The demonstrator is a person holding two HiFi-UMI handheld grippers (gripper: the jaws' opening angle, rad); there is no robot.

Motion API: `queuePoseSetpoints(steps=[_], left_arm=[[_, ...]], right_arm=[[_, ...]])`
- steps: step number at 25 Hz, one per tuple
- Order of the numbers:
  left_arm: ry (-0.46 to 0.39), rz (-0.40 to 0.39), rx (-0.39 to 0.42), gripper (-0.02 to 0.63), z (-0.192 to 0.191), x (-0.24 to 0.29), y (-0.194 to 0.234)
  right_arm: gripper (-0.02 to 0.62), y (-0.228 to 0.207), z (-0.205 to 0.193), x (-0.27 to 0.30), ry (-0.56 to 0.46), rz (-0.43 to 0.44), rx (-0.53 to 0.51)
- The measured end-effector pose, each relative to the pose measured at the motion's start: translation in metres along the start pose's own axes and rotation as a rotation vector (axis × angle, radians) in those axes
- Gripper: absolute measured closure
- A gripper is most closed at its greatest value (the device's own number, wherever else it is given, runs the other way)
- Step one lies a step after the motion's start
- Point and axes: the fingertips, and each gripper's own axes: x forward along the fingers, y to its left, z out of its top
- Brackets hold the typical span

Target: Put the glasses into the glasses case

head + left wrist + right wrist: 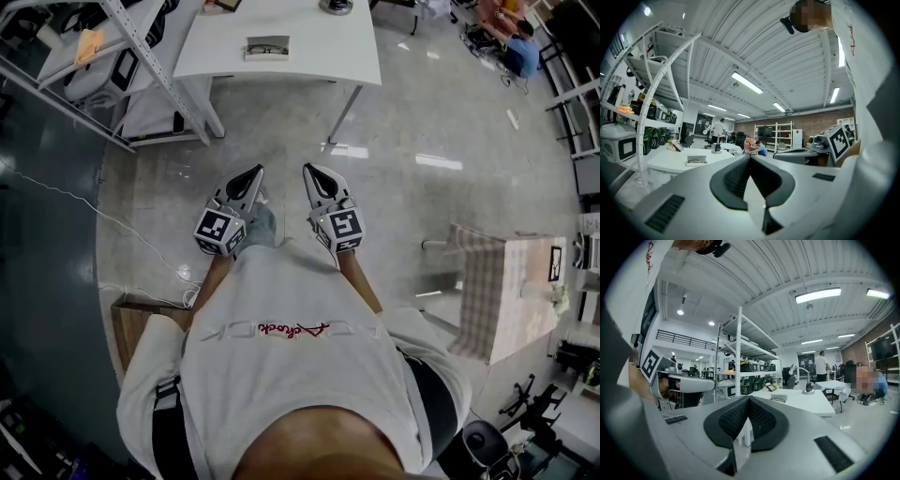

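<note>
1. the left gripper (255, 173) is held level in front of the person's chest. its jaws are closed tip to tip and there is nothing between them.
2. the right gripper (309, 171) is just beside it, also level. its jaws are pressed together too and it is empty. a narrow gap of floor shows between the two tools.
3. both grippers point toward the white table (309, 61), which stands well apart from them. its near edge runs straight across the top of the head view.
4. the glasses case (267, 39) sits on that table, close to the near edge and left of the middle. a dark pair of glasses (268, 50) shows at it, but it is too small to tell whether they lie in it or on it.
5. a round lamp base (336, 7) stands at the table's far edge. the tabletop between it and the case is bare.
6. the shiny floor (422, 187) lies open between the grippers and the table's near edge. it widens out to the right.
7. on the left, a metal shelf rack (141, 56) slants in, and its foot is beside the table's left corner. this side is tighter.
8. a thin white cable (94, 211) trails over the floor on the left. it runs toward a wooden board (131, 323) by the person's left side.
9. on the right, a small table with a checked cloth (478, 291) stands apart from the right gripper, with floor between them.
</note>
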Motion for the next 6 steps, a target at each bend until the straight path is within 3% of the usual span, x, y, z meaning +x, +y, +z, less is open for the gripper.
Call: queuePoseSetpoints(steps=[6], left_arm=[[0.004,0.002,-0.004,0.597,-0.0015,-0.0013,0.0019]], right_arm=[[0.594,0.0031,-0.0004,0.0032,0.004,0.005,0.000]])
